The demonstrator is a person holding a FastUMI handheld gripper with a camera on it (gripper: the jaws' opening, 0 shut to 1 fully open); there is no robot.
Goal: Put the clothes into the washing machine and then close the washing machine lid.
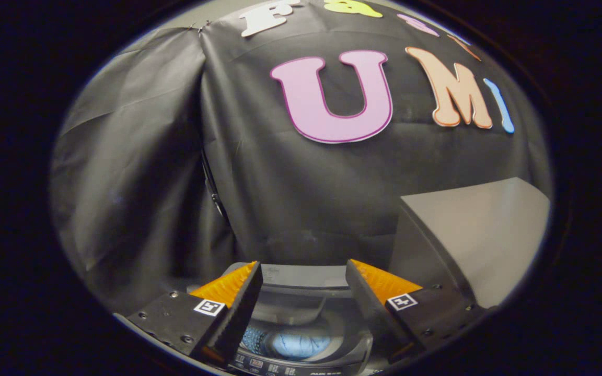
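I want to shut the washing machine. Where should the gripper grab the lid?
Probably the lid's free top edge, coming from the drum side. The lid stands raised to the right of the open gripper, hinged low near the washing machine's opening, so pulling its upper edge toward the drum should swing it down.

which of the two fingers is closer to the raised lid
The finger on the raised lid's side; the other finger is across the open gap over the washing machine drum.

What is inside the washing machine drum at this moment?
Seen between the open gripper fingers, the washing machine drum holds something pale blue, probably cloth. The fingers hide the drum's sides, so what else is inside cannot be told.
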